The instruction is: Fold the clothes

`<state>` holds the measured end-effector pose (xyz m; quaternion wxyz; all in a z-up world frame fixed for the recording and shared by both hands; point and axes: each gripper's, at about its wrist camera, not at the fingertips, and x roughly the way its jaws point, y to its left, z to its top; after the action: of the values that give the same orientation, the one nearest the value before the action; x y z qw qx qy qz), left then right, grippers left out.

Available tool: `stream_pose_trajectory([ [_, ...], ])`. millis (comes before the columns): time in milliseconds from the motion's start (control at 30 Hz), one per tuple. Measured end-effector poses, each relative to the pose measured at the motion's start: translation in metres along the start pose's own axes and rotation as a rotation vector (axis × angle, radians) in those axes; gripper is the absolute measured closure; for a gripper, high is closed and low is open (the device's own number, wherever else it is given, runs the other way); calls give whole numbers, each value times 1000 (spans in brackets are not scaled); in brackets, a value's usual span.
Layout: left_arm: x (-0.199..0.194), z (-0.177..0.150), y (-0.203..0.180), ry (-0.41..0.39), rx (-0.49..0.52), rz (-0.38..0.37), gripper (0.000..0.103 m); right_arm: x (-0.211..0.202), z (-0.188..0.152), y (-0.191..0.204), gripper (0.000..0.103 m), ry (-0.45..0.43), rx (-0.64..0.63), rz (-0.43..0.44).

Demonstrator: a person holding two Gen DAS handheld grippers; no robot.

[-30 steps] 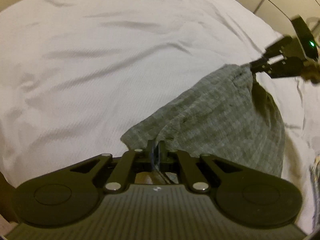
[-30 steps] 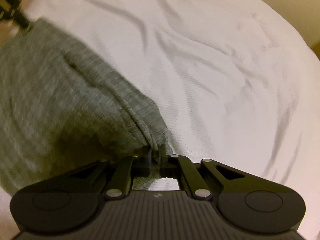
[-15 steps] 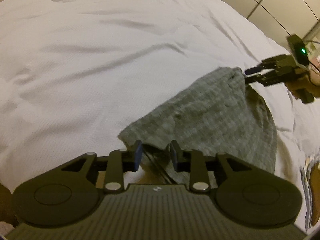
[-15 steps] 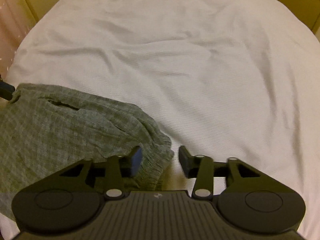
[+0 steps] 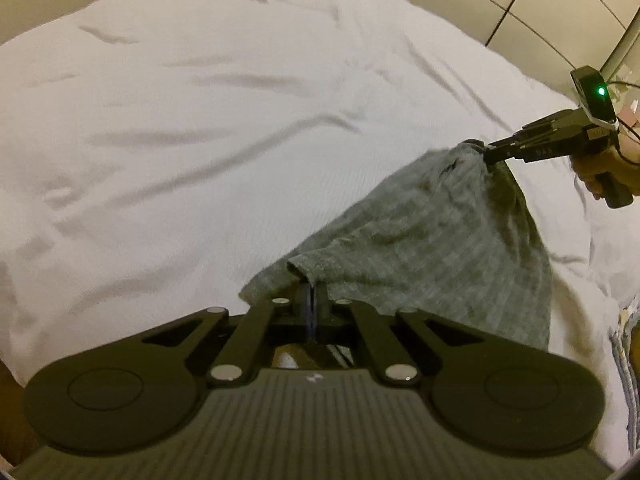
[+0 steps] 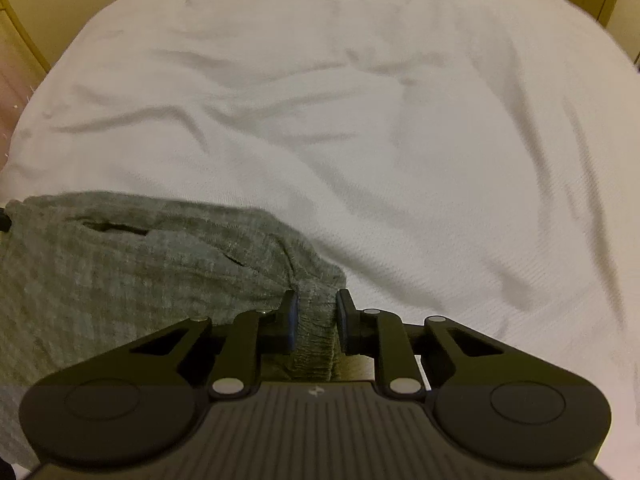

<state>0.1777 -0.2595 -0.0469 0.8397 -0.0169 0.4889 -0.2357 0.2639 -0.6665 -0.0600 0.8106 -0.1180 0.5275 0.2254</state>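
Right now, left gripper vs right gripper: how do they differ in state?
Left gripper is fully shut, pinching a thin edge of the grey garment. Right gripper stands wider, a thick bunched fold between its fingers. Both hold corners of the same garment over the white bedsheet.
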Motion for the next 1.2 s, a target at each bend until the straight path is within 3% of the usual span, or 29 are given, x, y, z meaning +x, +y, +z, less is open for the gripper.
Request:
stream_pose_trajectory([
  [400, 8, -6, 15, -8, -74, 42, 103, 5, 21, 0, 84, -75, 5, -26],
  [500, 0, -11, 14, -36, -101, 48, 103, 12, 20, -2, 85, -77, 10, -33],
  [633, -10, -18, 12, -73, -136, 55, 103, 2, 18, -1, 85, -143, 22, -35],
  [800, 7, -24, 18, -27, -155, 73, 103, 18, 11, -7, 85, -86, 49, -25],
  [900, 3, -24, 18, -53, -165, 82, 103, 20, 11, -6, 85, -97, 58, -26],
  [1000, 14, -32, 20, -9, -172, 77, 103, 18, 11, -5, 85, -119, 68, -20],
  [1067, 19, -34, 23, 22, -180, 93, 103, 28, 8, -6, 85, -74, 48, -8],
  [1200, 7, -33, 24, 20, -155, 160, 103, 24, 8, -7, 77, -80, 58, -33],
])
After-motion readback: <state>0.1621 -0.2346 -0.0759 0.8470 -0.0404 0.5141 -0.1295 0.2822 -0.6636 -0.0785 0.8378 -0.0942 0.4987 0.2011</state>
